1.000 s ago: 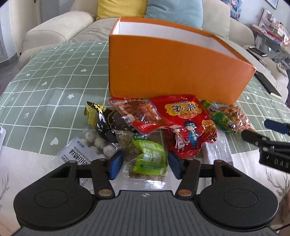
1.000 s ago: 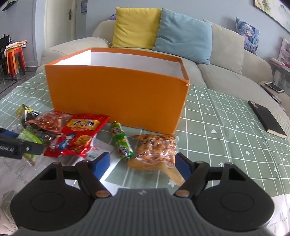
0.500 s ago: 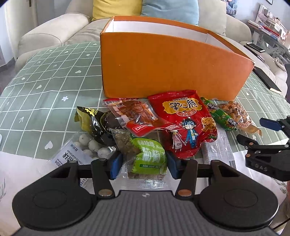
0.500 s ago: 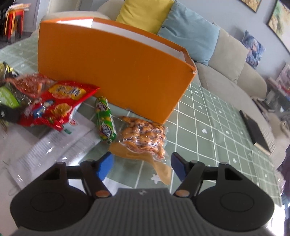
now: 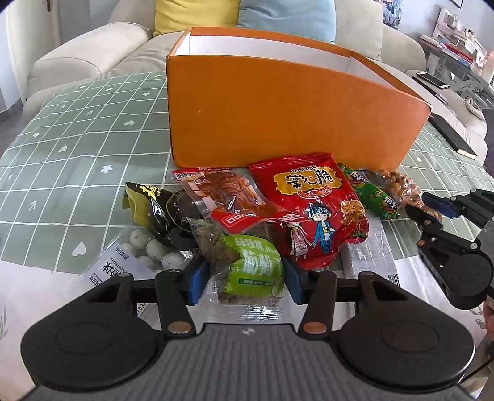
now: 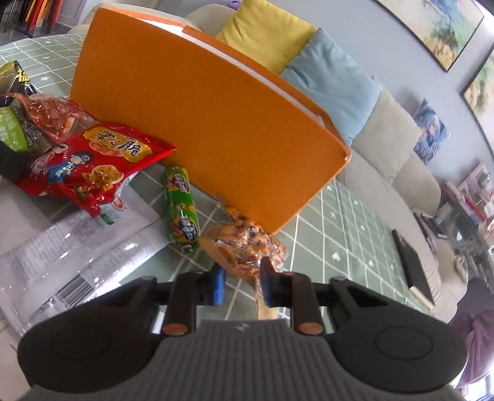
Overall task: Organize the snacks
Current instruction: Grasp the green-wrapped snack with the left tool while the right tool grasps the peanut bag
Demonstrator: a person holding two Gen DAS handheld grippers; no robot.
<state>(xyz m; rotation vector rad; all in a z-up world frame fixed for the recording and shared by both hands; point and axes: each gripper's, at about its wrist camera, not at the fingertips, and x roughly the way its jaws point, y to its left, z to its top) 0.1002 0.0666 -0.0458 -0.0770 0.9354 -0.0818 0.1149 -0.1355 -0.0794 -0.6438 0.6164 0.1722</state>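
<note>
An orange box point(image 5: 278, 117) stands on the table, also in the right wrist view point(image 6: 200, 123). Snack packs lie in front of it. My left gripper point(image 5: 244, 274) has its jaws either side of a green-labelled pack point(image 5: 250, 265), touching or nearly touching it. My right gripper point(image 6: 242, 282) has narrowed around the edge of a clear bag of orange nuts point(image 6: 247, 243); it shows in the left wrist view point(image 5: 432, 209). A red snack bag point(image 5: 311, 209), a green sausage roll point(image 6: 182, 206) and a red meat pack point(image 5: 225, 191) lie between.
A dark olive pack point(image 5: 148, 209) and a bag of white balls point(image 5: 148, 250) lie at left. Clear wrappers point(image 6: 77, 243) lie near the front. A black notebook point(image 6: 413, 265) lies at right. A sofa with cushions point(image 5: 197, 12) stands behind.
My right gripper tilted, moved down to the nut bag and narrowed its jaws around it. My left gripper moved closer around the green-labelled pack.
</note>
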